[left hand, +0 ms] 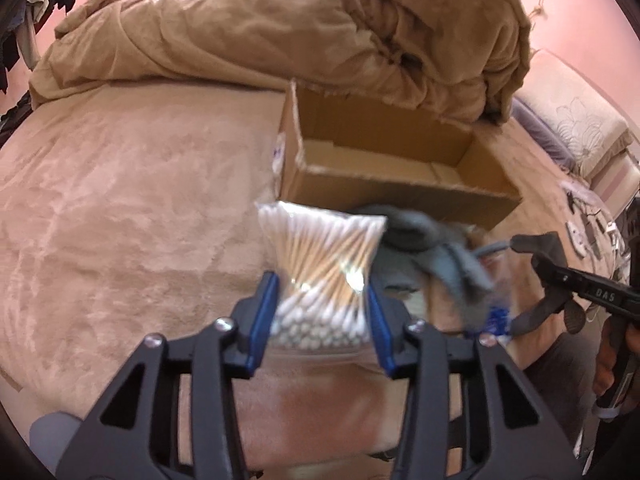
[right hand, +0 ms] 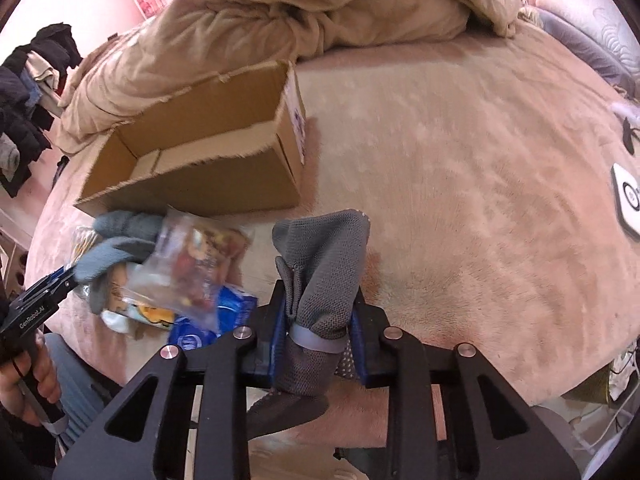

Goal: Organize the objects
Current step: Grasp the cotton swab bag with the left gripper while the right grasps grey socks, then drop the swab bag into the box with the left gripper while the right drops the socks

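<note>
Left claw (left hand: 322, 312) squeezes swab bag (left hand: 322, 256). Right claw (right hand: 320, 320) squeezes grey sock (right hand: 324, 264). Open box (left hand: 384, 160) sits on bed just past swabs, up and ahead; left claw nearer.

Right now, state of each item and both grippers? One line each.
left gripper: shut on the bag of cotton swabs
bag of cotton swabs: sealed, pinched at its middle
right gripper: shut on the grey mesh sock
grey mesh sock: bunched, held upright
cardboard box: open on top, looks empty
snack packets: loose pile on the bed beside the box
grey cloth: crumpled on the pile
duvet: heaped behind the box
</note>
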Demonstrator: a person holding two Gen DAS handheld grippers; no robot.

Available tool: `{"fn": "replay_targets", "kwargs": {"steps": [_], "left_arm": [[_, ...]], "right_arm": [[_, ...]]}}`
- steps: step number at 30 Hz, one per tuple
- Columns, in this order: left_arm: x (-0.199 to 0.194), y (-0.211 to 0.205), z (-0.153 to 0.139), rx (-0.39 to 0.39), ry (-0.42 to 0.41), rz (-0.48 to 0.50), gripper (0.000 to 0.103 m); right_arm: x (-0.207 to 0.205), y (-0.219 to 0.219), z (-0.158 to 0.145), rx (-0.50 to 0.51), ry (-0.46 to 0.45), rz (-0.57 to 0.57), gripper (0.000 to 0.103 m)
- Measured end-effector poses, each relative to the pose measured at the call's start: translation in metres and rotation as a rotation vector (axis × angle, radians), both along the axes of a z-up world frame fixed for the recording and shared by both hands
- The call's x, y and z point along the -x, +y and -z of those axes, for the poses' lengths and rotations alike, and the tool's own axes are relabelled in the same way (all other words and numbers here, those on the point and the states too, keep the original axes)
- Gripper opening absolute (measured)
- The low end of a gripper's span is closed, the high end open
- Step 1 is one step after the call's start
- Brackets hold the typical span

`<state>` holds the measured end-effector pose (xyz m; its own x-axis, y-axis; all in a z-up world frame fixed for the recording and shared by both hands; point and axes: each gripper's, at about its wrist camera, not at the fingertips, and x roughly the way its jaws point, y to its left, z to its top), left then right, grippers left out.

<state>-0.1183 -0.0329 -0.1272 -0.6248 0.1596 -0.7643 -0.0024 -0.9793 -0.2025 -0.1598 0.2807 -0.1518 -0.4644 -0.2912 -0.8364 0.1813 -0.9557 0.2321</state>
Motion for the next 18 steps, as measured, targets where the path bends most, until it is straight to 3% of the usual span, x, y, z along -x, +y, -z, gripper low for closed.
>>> {"fn": "replay_targets", "kwargs": {"steps": [12,18], "left_arm": [[-0.029,0.018,-0.107,-0.037,0.181,0.050,0.044],[-0.020,0.029,-0.140,-0.045,0.222,0.079,0.044]], "right_arm": [[-0.022,-0.013,-0.075,0.032,0.157,-0.041,0.029],[-0.021,-0.014,-0.105,0.046,0.239,-0.058,0.029]]}}
